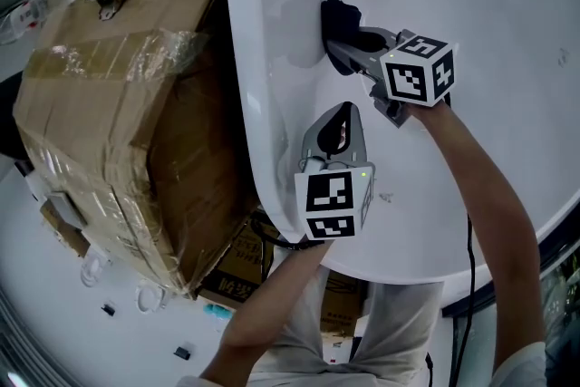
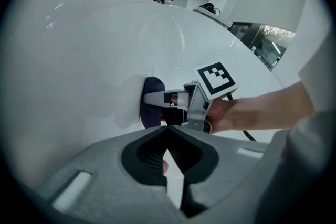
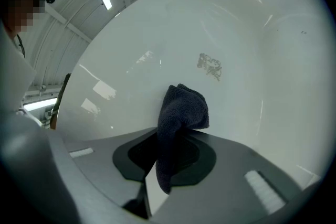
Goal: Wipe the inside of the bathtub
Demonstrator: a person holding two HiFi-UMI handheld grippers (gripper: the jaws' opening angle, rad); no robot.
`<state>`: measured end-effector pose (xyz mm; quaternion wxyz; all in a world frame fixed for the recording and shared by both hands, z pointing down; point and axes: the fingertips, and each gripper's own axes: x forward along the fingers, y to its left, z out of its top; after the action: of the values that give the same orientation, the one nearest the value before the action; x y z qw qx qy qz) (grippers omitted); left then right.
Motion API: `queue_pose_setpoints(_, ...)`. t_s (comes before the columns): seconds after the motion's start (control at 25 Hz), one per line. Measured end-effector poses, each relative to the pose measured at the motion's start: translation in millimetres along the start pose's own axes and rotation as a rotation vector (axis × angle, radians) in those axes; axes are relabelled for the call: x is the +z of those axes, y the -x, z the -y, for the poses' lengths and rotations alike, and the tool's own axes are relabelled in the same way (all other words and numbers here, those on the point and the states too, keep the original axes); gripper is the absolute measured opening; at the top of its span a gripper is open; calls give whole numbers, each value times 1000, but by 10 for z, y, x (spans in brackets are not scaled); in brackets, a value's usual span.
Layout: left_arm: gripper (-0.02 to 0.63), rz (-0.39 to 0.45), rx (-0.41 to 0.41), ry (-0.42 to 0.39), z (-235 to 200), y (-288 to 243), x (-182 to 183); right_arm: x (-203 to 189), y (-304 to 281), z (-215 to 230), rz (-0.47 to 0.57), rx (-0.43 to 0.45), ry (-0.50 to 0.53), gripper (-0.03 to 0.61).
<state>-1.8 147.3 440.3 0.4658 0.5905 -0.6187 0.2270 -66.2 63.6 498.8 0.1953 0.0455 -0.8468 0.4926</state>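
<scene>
Now, head view: your right gripper [image 1: 337, 39] presses the dark cloth [image 1: 338, 14] against the inner wall of the bathtub [image 1: 480, 4], just under the rim. Your left gripper [image 1: 343, 117] hangs near it over the same wall.
Left gripper view: jaws closed together with nothing between them. Hold this tool out of the cloth's path.
Right gripper view: jaws clamped on the cloth, which bunches against the wall below a grey mark [image 3: 210, 66].
Technique: press firmly and evenly, and sweep overlapping passes toward that mark.
</scene>
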Motion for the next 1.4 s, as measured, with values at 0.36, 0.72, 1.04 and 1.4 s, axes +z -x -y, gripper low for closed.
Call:
queue_pose_setpoints(0.36, -2, 1, 30, 9, 10, 202, 26, 131, 80, -384, 13, 59, 8, 48)
queue_pose_setpoints(0.72, -2, 14, 38, 6, 21, 338, 72, 263, 169, -769, 27, 139, 31, 48)
queue_pose_setpoints(1.04, -2, 22, 45, 3, 34, 429, 110, 354, 233, -1015, 53, 176, 43, 48)
queue_pose_setpoints(1.4, -2, 36, 55, 14, 41, 520, 144, 420, 328, -1359, 55, 261, 83, 48)
